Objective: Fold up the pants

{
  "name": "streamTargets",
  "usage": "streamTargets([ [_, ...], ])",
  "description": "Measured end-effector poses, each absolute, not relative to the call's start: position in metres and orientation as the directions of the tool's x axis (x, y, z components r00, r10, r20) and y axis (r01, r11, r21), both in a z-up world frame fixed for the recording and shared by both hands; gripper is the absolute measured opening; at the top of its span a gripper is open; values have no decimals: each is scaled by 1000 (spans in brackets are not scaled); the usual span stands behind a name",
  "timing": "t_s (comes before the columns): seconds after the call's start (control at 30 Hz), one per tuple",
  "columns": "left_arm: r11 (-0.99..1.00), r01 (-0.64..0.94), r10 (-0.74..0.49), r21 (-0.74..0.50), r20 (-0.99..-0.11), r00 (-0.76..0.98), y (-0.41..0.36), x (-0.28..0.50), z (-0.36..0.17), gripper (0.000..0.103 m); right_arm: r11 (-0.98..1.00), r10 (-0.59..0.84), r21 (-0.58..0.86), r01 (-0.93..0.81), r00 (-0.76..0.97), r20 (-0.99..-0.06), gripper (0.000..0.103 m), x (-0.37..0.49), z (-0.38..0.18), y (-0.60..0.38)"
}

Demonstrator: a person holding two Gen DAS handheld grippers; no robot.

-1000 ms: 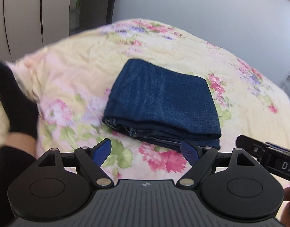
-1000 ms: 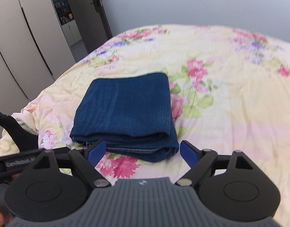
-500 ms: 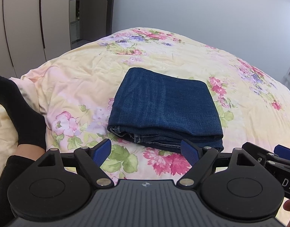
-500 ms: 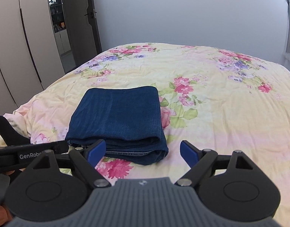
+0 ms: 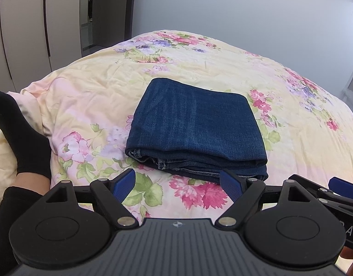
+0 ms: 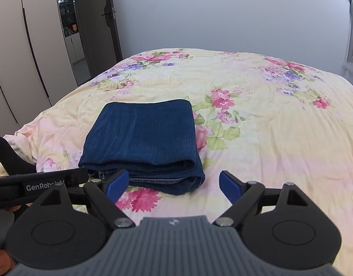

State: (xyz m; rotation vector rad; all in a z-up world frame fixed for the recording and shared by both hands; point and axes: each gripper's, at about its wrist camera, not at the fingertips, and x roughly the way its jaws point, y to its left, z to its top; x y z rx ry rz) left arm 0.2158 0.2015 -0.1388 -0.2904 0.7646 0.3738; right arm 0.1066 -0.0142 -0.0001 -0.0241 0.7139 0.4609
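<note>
A: Starting at the left, what's there?
B: A person's leg in a black sock [image 5: 20, 138] at the bed's left edge. Next, the left gripper [image 5: 177, 185], its blue fingers [image 5: 124, 184] spread wide with nothing between them.
A: And the pants?
B: The pants [image 5: 195, 126] lie folded in a squarish dark-blue stack on the floral bedspread [image 5: 89, 96], near its left side. The layered open edges face the grippers and a rounded fold runs along the right side; the long axis I cannot tell.
A: Room to move?
B: Bare bedspread all round the stack, widest to its right [image 6: 280, 138].
A: The other gripper?
B: The right gripper [image 6: 174, 184] is held near the stack's front edge, not touching, fingers [image 6: 229, 185] spread apart and holding nothing.
</note>
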Motion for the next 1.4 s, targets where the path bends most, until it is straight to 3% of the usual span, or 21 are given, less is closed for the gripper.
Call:
streamTargets([
  [1.4,896,-426,212,-123,-725,655,201,217,-143,97,901,399,139,-412,658,-639,82,106,-2,-20],
])
